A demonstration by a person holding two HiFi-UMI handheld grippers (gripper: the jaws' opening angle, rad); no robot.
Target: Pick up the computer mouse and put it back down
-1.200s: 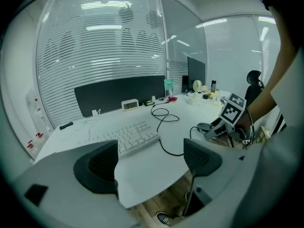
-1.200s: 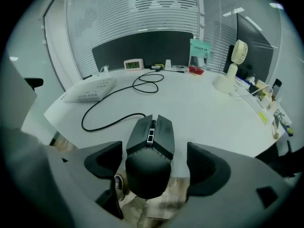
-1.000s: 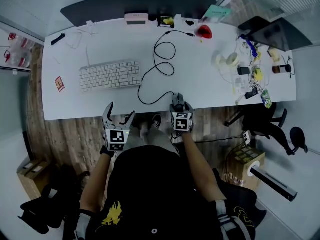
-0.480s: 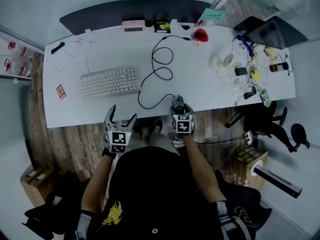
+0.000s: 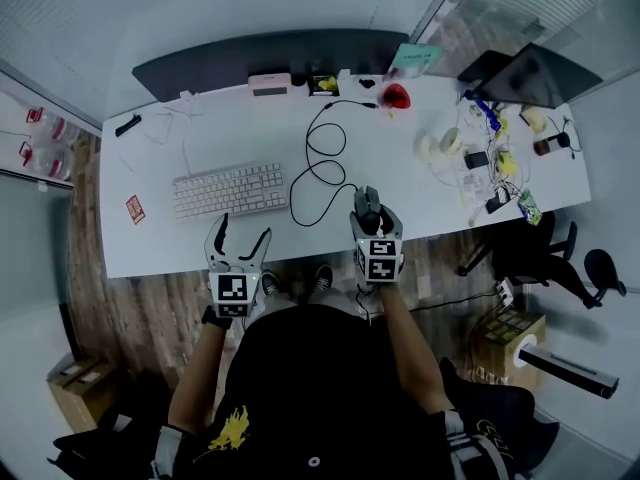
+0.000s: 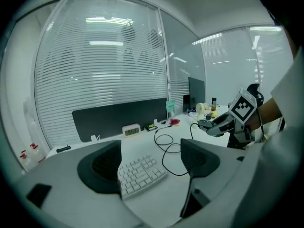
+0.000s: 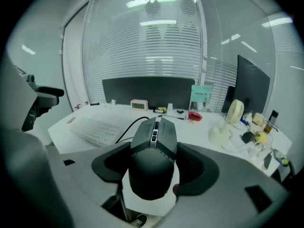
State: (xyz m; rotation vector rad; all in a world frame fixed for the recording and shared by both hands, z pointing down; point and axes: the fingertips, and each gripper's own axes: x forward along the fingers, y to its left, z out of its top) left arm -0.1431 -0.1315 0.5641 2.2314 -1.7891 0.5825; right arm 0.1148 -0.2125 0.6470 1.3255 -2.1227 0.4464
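The black wired computer mouse [image 5: 369, 201] [image 7: 153, 156] sits between the jaws of my right gripper [image 5: 371, 209] [image 7: 154, 167], which is shut on its sides and holds it in the air over the front edge of the white desk [image 5: 150, 158]. Its black cable [image 5: 320, 158] loops back across the desk. My left gripper [image 5: 242, 230] [image 6: 149, 163] hovers at the desk's front edge below the white keyboard [image 5: 230, 190] [image 6: 140, 175]; its jaws are closing with nothing between them. In the left gripper view, the right gripper [image 6: 216, 125] shows at the right.
A small clock [image 5: 270, 81] and a red object [image 5: 397, 95] stand at the back by a dark screen panel [image 5: 280, 48]. Tape rolls and small clutter [image 5: 490, 158] crowd the desk's right end. A black chair [image 5: 540, 248] is to the right.
Both grippers have risen. The right one has lifted the mouse off the desk's front edge; the left one's jaws have narrowed a little.
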